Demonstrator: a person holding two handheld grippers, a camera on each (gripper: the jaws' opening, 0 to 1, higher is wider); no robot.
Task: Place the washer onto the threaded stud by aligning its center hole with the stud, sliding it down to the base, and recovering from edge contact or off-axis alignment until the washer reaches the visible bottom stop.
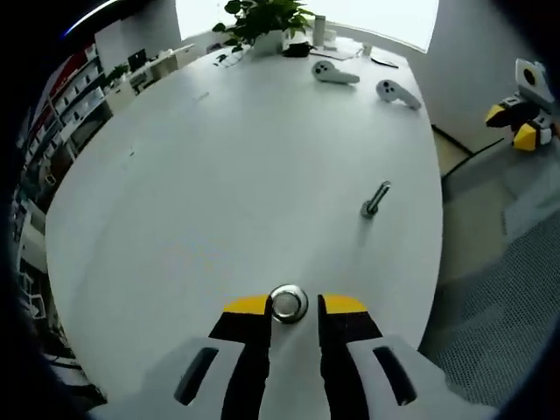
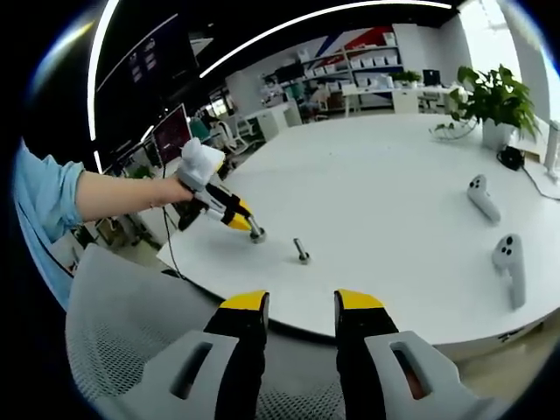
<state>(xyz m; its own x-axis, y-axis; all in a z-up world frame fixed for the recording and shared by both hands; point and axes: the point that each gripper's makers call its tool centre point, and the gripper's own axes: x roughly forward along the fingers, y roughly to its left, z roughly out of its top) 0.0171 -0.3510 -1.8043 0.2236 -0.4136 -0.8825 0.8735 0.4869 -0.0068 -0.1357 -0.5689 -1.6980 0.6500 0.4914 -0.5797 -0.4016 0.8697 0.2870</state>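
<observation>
Nearest in the left gripper view, we see our left gripper [image 1: 289,304] at the bottom centre, its yellow-tipped jaws closed around the washer [image 1: 288,303], a shiny ring held flat between the tips just above the white table [image 1: 219,192]. Further up and to the right of centre, the threaded stud [image 1: 375,199] stands on the table, leaning in the frame, well apart from the washer. Beyond it, near the top, two white controllers [image 1: 335,73] lie before a potted plant [image 1: 262,22]. In the right gripper view, our right gripper [image 2: 300,303] rises at the bottom centre with its jaws apart and holding nothing, over a grey mesh chair [image 2: 131,315] short of the table edge. Left of centre, a hand reaches in from a blue sleeve [image 2: 44,206], forearm level, gripping the left gripper angled down to the table, with the stud just to its right.
</observation>
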